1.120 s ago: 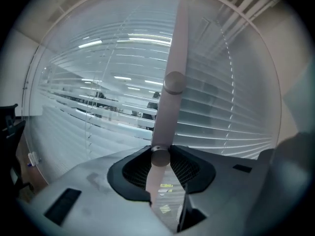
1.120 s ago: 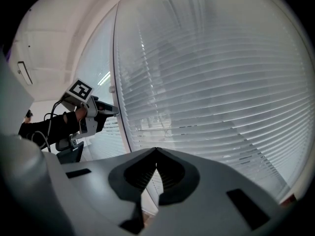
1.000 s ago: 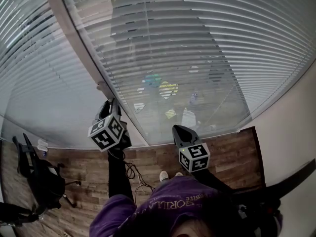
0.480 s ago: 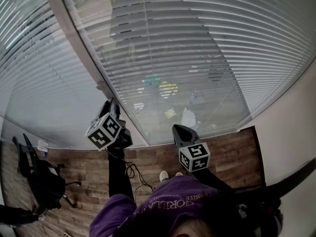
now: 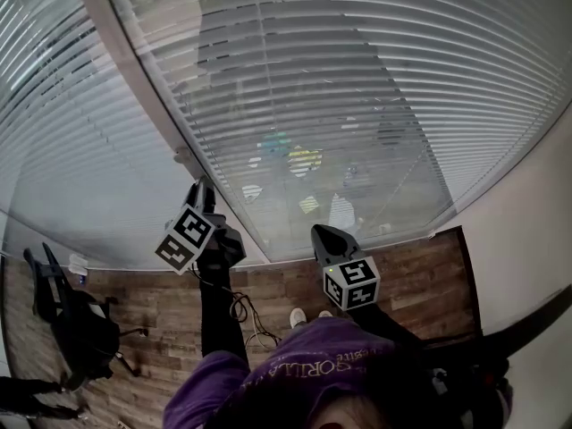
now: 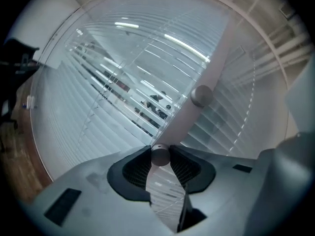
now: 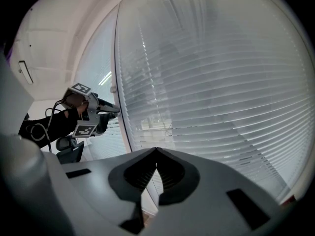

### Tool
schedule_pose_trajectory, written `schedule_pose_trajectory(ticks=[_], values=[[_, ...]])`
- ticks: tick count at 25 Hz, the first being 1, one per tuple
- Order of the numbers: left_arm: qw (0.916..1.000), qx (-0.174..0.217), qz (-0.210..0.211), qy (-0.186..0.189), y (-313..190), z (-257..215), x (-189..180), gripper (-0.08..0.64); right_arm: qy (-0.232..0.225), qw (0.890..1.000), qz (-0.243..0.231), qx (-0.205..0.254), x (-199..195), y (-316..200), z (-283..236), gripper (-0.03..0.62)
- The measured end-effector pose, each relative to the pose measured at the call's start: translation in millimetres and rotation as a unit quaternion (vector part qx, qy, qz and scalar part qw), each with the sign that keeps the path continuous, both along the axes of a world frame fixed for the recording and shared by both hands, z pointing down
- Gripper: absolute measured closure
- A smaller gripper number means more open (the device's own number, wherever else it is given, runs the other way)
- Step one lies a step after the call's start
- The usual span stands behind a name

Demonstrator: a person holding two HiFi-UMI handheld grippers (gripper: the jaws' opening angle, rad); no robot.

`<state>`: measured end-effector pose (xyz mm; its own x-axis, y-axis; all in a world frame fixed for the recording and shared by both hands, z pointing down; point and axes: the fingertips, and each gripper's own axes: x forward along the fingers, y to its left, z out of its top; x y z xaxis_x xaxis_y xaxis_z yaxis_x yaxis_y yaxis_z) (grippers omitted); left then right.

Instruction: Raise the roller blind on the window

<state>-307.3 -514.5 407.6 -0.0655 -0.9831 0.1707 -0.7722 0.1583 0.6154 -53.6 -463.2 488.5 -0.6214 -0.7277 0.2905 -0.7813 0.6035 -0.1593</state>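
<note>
**Left gripper** (image 5: 205, 188): raised to the white post (image 6: 216, 68) that divides two glazed panes. Jaws pinched on a small round grey knob (image 6: 160, 156) mounted on that post, with one ribbed pad on either side of it. Marker cube tilted, just behind the jaws.

**Second knob** (image 6: 201, 95): same kind, further along the post beyond the held one; untouched.

**Right gripper** (image 7: 156, 151): held lower and to the right of the left one. Jaws pressed together tip to tip, nothing between them. It points at the pane ahead, apart from the glass.

**Blind** (image 5: 357, 105): horizontal slats behind the glass, directly ahead of the right gripper and to the right of the left gripper. Slats are let down and cover the pane to its lower edge. A second slatted pane lies left of the post.

**Chair** (image 5: 71, 320): black, well left of and below the left gripper, on the wood floor (image 5: 420, 275).

**Cable** (image 5: 239, 311): dark, loose on the floor beneath the left gripper.
</note>
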Motion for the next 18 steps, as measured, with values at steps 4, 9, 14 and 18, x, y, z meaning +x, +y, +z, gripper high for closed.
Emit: schedule_pose_trajectory(ticks=[4,9,14,18], values=[[0.9993,0.008,-0.002,0.036,0.1,0.5,-0.8,0.437,0.0,1.0,-0.001,0.0,-0.8,0.1,-0.2,0.594],[0.9978,0.014,-0.025,0.06,1.4,0.8,-1.4,0.437,-0.001,1.0,-0.003,-0.001,-1.9,0.7,0.1,0.594],[0.994,0.022,-0.042,0.099,2.2,2.3,-1.5,0.437,0.0,1.0,-0.001,-0.001,-0.4,0.1,0.1,0.594],[0.9907,0.027,-0.048,0.124,2.5,3.2,-2.1,0.437,-0.001,1.0,-0.001,0.001,-0.8,-0.3,-1.0,0.594]])
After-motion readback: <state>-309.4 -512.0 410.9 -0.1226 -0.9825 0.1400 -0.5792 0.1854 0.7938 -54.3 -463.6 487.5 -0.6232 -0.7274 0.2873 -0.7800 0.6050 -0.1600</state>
